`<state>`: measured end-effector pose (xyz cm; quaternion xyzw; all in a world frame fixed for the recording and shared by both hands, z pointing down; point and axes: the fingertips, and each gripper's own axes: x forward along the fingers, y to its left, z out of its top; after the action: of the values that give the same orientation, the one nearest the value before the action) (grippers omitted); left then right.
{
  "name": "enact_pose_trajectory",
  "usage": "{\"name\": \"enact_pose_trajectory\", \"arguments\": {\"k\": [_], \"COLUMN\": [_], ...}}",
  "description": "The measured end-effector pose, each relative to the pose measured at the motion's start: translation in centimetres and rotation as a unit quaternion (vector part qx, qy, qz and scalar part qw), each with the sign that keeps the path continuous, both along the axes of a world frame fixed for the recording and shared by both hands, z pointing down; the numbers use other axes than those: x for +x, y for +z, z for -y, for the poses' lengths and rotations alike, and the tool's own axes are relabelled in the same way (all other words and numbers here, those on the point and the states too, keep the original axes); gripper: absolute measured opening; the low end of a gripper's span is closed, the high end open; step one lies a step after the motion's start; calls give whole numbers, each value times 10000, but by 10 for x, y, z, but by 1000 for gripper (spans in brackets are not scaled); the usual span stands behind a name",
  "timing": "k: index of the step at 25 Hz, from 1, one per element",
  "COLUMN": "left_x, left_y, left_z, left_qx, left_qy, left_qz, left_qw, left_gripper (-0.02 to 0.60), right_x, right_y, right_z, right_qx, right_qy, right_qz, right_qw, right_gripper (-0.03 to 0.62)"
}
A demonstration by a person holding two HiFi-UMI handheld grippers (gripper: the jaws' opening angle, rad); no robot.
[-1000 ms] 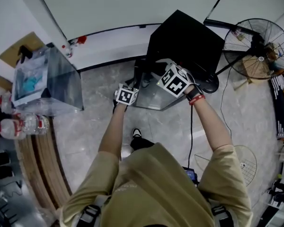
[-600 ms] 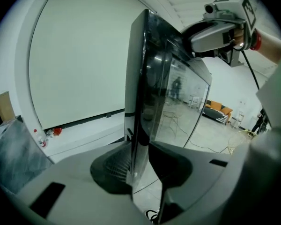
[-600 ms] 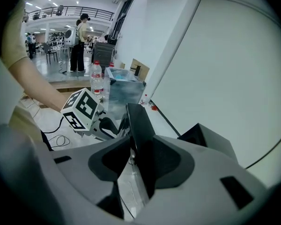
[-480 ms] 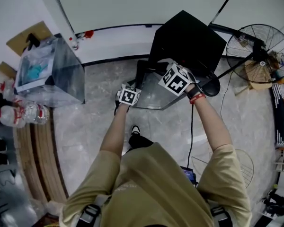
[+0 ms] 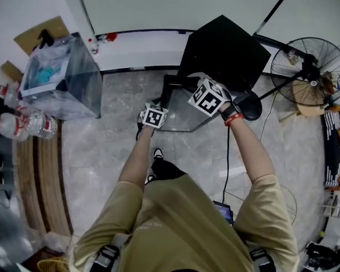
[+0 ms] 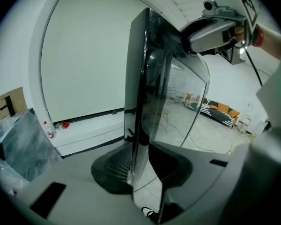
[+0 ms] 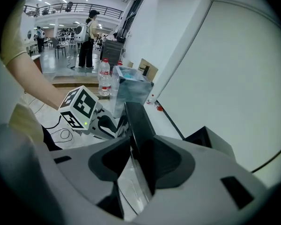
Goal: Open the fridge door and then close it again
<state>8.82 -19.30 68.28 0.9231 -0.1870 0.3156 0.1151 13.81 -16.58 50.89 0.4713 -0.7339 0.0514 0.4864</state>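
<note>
From the head view, looking steeply down past my tan shirt, the small black fridge [image 5: 224,47] stands on the grey floor against the white wall, and its glass fridge door [image 5: 184,115] is swung open toward me. My left gripper [image 5: 154,113] is at the door's free edge, the part farthest from the fridge. My right gripper [image 5: 201,89] is on the same door, closer to the fridge body. A standing fan [image 5: 310,69] is to the right of the fridge, a clear bin [image 5: 59,84] is well to its left, and water bottles [image 5: 22,126] lie further left. In the left gripper view, the dark edge of the door [image 6: 139,102] runs upright between my jaws, and the left gripper [image 6: 143,165] is clamped on it, one pad on each face of the panel. The glass curves away to the right, with the right gripper [image 6: 210,29] on the door's upper edge. In the right gripper view, the door's black edge [image 7: 138,121] runs between my jaws, and the right gripper [image 7: 140,163] is clenched on it. The left gripper [image 7: 107,123] grips the door further from the fridge.
</note>
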Motion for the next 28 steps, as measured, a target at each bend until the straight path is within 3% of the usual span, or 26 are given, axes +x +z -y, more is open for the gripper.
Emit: {"name": "enact_pose_trajectory", "arguments": {"k": [19, 28], "left_x": [-19, -31], "left_y": [-3, -4], "left_z": [-42, -82], "left_qx": [156, 104], "left_qy": [-989, -1261], "left_qz": [152, 116], "left_qw": [9949, 9919], "left_gripper": [117, 117], "right_x": [-16, -28], "right_y": [-4, -5], "right_z": [-42, -75], "right_qx": [130, 139], "right_qy": [-960, -1385], "right_qz": [74, 33], "right_qw": [9953, 9903], "right_gripper": [164, 164]}}
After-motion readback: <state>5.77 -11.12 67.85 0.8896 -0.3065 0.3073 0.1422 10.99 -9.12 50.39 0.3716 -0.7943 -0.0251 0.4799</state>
